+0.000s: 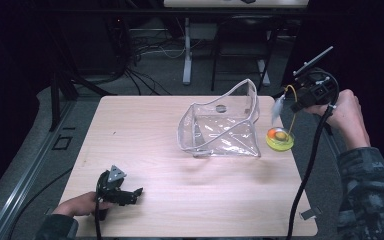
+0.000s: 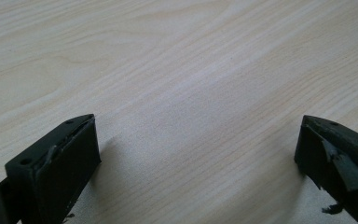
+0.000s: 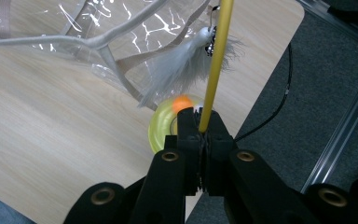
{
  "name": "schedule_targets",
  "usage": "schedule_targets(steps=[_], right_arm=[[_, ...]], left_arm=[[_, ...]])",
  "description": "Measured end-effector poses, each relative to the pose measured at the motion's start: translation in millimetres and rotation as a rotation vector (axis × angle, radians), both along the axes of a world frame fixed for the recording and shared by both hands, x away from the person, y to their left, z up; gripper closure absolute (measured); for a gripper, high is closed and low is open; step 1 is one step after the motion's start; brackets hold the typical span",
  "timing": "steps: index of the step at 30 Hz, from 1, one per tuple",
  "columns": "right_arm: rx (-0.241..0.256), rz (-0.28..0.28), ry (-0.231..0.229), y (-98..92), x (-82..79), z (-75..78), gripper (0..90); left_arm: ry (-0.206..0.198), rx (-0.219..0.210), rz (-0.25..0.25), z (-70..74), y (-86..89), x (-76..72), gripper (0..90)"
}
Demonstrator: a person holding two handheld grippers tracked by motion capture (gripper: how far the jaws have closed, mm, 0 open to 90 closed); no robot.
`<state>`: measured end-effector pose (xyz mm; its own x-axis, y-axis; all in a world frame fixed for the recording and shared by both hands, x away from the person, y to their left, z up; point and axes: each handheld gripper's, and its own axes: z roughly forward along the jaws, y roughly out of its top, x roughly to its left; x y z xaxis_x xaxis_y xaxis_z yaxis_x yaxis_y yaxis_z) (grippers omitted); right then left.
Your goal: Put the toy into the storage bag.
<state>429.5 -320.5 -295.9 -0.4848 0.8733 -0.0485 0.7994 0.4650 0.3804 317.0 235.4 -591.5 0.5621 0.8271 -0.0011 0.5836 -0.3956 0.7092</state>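
Dark floor and cables surround the pale wooden worktop (image 1: pixel 180 200). Over its right edge hangs the cat toy (image 1: pixel 280 139), a yellow wand (image 3: pixel 216 60) with a white feather (image 3: pixel 177 65) and a yellow disc, lifted clear beside the clear bag (image 1: pixel 220 125) but not yet inside. Right gripper (image 3: pixel 200 125): jaws clenched on the wand. Left gripper (image 1: pixel 130 196) rests near the front edge, jaws released.

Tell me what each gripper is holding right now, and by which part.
Right gripper: shut on the cat toy's yellow wand, low on the stem. Left gripper: open, holding nothing.
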Motion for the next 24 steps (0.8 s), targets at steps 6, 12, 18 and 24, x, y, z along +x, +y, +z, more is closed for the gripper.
schedule_targets(steps=[6,12,18,24], right_arm=[[-0.005,-0.008,-0.016,0.0,1.8,9.6,88.2],[-0.014,-0.015,-0.021,0.2,4.0,15.4,88.3],[-0.015,-0.019,-0.036,-0.9,5.1,23.6,88.3],[-0.015,-0.018,-0.053,-0.2,6.4,32.2,88.3]], left_arm=[[0.0,0.0,0.0,0.0,0.0,0.0,0.0],[0.0,0.0,0.0,0.0,0.0,0.0,0.0],[0.0,0.0,0.0,0.0,0.0,0.0,0.0],[0.0,0.0,0.0,0.0,0.0,0.0,0.0]])
